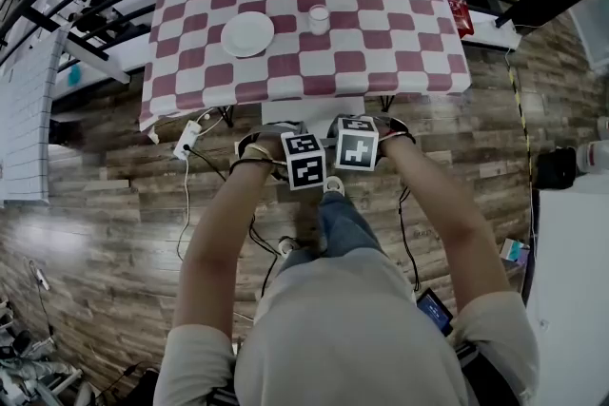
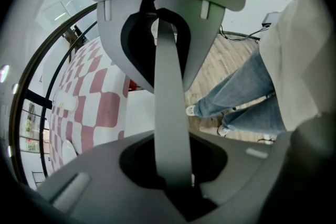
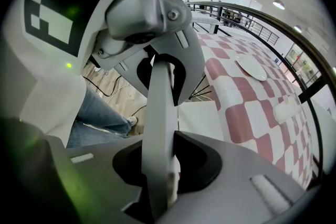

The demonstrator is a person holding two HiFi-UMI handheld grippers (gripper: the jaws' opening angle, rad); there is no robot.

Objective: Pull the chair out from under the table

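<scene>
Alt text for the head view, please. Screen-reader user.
Seen from above, the left gripper and right gripper clamp side by side on the back of a white chair tucked under a red-and-white checked table. A white plate and a cup stand on it.

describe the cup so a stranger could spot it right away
Find the table covered in a red-and-white checked cloth. Near its middle, right of the round white plate, stands the small pale cup. It is the only upright thing there, far smaller than the flat plate.
</scene>
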